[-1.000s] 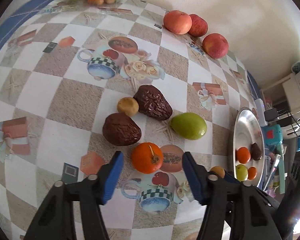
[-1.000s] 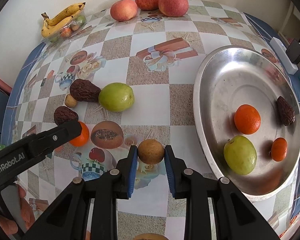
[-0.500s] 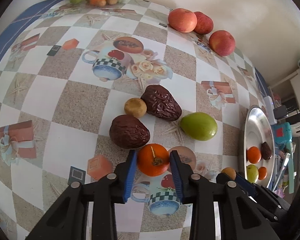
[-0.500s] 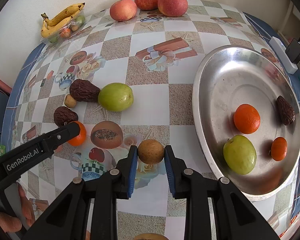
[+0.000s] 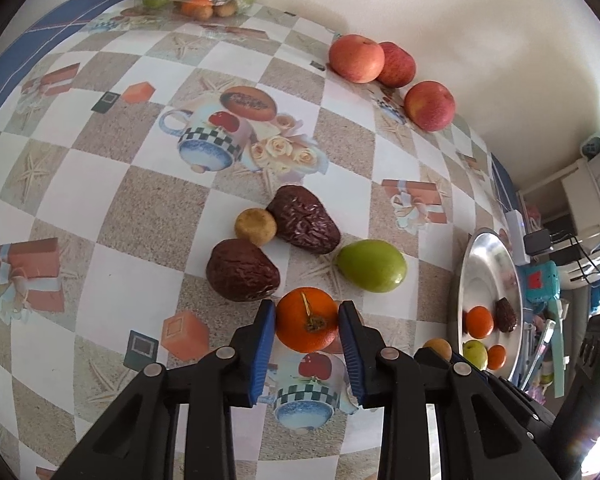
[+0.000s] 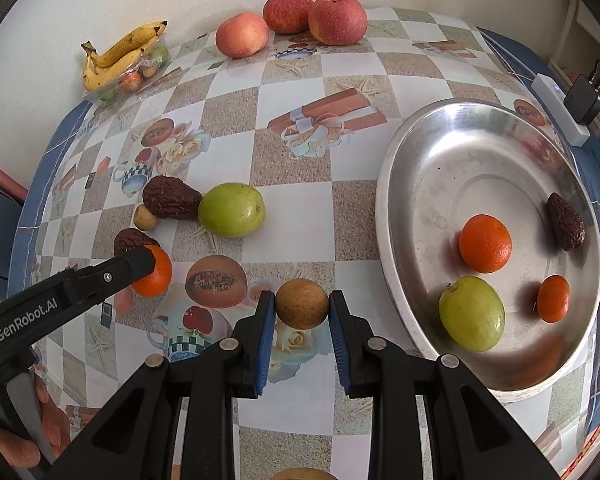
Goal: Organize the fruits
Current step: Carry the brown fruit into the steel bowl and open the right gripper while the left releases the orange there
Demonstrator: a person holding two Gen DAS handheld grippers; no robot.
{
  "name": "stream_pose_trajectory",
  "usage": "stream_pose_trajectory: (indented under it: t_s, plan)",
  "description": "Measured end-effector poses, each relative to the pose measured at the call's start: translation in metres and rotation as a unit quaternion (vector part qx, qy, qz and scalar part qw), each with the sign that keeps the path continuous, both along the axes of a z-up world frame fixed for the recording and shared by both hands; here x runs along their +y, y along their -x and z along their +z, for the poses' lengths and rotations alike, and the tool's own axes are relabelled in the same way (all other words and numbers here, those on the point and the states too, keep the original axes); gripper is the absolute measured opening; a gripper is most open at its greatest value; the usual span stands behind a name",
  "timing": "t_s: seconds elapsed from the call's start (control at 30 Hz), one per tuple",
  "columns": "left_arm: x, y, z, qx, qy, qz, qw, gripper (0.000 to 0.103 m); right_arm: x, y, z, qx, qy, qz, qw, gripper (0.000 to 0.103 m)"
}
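My left gripper [image 5: 307,316] is shut on an orange [image 5: 307,319] that sits on the patterned tablecloth. Just beyond it lie two wrinkled brown fruits [image 5: 242,270] [image 5: 303,219], a small tan fruit [image 5: 255,227] and a green fruit [image 5: 371,265]. In the right wrist view my right gripper [image 6: 302,306] is shut on a round brown fruit [image 6: 302,303], left of the steel tray [image 6: 440,152]. The tray holds two oranges [image 6: 485,243], a green fruit [image 6: 471,313] and a wrinkled brown fruit [image 6: 566,221]. The left gripper's arm [image 6: 60,292] reaches in from the left.
Three apples [image 6: 338,14] line the wall at the back. A clear box with bananas [image 6: 120,56] on top stands at the far left corner. A white power strip [image 6: 560,110] lies beyond the tray. A hand [image 6: 16,444] shows at the lower left.
My left gripper moved forward around the orange and closed from wide open onto it. The right gripper kept still, holding the brown fruit.
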State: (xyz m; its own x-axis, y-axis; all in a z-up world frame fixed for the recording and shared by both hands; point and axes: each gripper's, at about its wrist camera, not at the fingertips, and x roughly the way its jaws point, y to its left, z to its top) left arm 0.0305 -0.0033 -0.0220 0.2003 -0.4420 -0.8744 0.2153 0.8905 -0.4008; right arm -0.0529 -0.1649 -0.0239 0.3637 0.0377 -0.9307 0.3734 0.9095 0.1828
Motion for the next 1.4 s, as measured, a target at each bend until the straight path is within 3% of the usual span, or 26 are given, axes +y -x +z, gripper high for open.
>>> stream_pose_trajectory:
  t_s: [0.27,0.7,0.9,1.17,1.4]
  plan:
    - [0.001,0.001,0.003,-0.004,0.01,0.003,0.9999,0.034,0.001,-0.002,0.008,-0.006,0.029,-0.001,1.0,0.028]
    - [-0.004,-0.003,0.02,-0.032,0.02,0.013,0.9992,0.034,-0.002,-0.027,0.042,-0.047,0.013,-0.016,0.999,0.028]
    - [-0.009,-0.011,0.025,-0.048,0.012,0.015,0.9987,0.034,-0.006,-0.031,0.037,-0.05,0.028,-0.015,0.998,0.028]
    - [-0.01,-0.022,0.029,-0.052,0.007,0.042,0.9978,0.034,-0.007,-0.025,0.039,-0.066,0.001,-0.014,0.998,0.028]
    - [-0.008,-0.033,0.028,-0.038,-0.007,0.072,0.9966,0.034,-0.022,-0.024,0.039,-0.062,0.0,-0.033,0.998,0.028]
